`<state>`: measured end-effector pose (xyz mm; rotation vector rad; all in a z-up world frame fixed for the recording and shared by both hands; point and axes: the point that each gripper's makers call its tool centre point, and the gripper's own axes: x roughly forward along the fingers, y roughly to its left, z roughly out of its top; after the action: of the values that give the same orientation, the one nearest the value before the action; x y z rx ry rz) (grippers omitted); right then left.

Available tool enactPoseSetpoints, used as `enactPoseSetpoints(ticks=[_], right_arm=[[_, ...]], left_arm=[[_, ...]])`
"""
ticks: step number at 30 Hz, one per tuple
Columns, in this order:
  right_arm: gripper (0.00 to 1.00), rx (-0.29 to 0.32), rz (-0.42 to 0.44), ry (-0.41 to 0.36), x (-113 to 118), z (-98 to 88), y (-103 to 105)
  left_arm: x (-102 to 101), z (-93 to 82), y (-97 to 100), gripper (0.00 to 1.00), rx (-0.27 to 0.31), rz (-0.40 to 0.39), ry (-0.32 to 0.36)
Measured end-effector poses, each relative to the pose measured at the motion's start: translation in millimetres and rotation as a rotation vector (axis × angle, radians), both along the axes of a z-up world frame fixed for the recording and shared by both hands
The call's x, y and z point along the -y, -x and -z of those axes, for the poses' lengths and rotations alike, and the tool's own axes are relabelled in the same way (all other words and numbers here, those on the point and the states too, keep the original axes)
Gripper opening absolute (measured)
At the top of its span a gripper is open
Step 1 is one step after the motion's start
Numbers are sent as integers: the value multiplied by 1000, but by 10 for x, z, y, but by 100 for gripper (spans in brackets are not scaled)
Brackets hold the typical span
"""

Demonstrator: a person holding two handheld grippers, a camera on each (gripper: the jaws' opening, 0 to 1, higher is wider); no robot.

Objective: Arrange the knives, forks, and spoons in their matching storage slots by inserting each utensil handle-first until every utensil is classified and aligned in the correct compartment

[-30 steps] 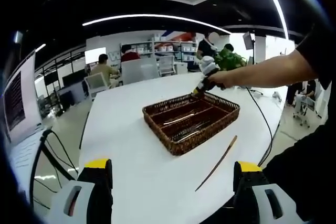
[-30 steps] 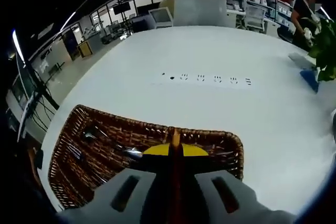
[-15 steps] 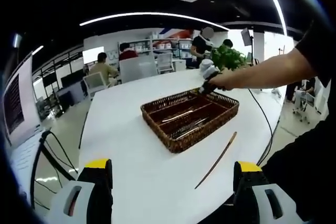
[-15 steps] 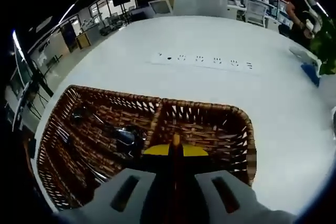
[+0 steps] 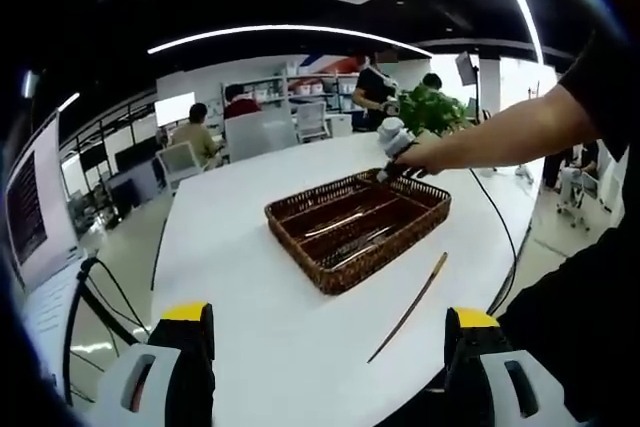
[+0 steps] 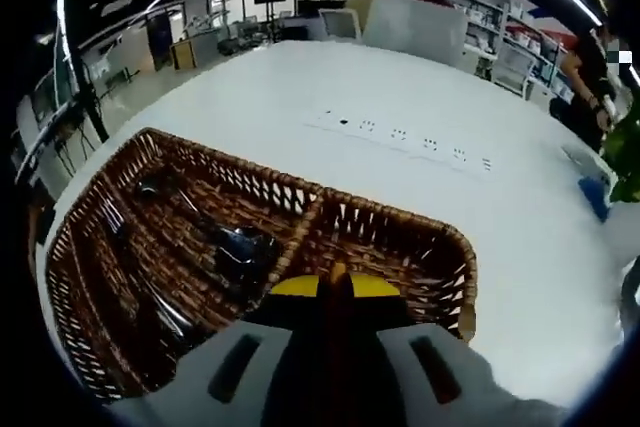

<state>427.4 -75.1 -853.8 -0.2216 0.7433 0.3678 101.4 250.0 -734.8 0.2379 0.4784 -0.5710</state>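
A brown woven wicker tray (image 5: pixel 300 230) with raised sides and inner dividers sits near the middle of a white table (image 5: pixel 230 277), one short end toward the table's far edge. Its compartments run lengthwise; in the left gripper view metal utensils (image 5: pixel 352 243) lie along them, and in the right gripper view a dark spoon (image 6: pixel 238 244) rests in a long compartment beside a wicker divider. On the bare tabletop between the tray and the table's near edge lies a thin brown chopstick-like stick (image 5: pixel 410 292), apart from the tray and angled toward it. The left gripper (image 5: pixel 325 367) hangs over the near edge of the table with its yellow-tipped jaws wide apart and nothing between them. The right gripper (image 6: pixel 335 292) is held by a hand (image 5: pixel 425 154) over the tray's far end; its jaws are together on a slim brown handle (image 6: pixel 336 309) that runs up the centre of the right gripper view, its tip over the tray's end compartment.
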Motion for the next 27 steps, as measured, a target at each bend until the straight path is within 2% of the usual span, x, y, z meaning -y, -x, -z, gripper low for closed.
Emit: enactPoseSetpoints(ticks=[2, 3, 6, 9, 12, 14, 16, 19, 20, 23, 27], right_arm=[[21, 43, 16, -17, 31, -160, -14], [24, 35, 9, -11, 47, -174, 5], [40, 84, -1, -47, 91, -410, -16], [67, 131, -11, -51, 139, -615, 0], [96, 187, -61, -137, 16, -827, 73], [100, 202, -103, -115, 0, -884, 176], [100, 235, -103, -70, 61, -948, 277], [100, 237, -128, -77, 74, -1000, 444], [100, 243, -133, -78, 87, -1063, 582], [100, 258, -149, -175, 37, -1163, 723], [100, 286, -159, -171, 72, -1246, 954]], left_arm=[[-5, -36, -7, 100, 8, -1, 2], [-2, -47, -9, 100, 11, 0, 2], [32, -94, -8, 100, 24, 8, 1], [84, -126, -4, 100, 34, 19, 6], [120, -153, -6, 100, 45, 26, 11], [139, -170, -6, 100, 51, 30, 22], [151, -183, -2, 100, 55, 31, 29], [158, -204, 9, 100, 57, 34, 35], [161, -220, 16, 100, 60, 35, 40], [154, -269, 25, 100, 70, 38, 74], [122, -274, 32, 100, 76, 30, 78]])
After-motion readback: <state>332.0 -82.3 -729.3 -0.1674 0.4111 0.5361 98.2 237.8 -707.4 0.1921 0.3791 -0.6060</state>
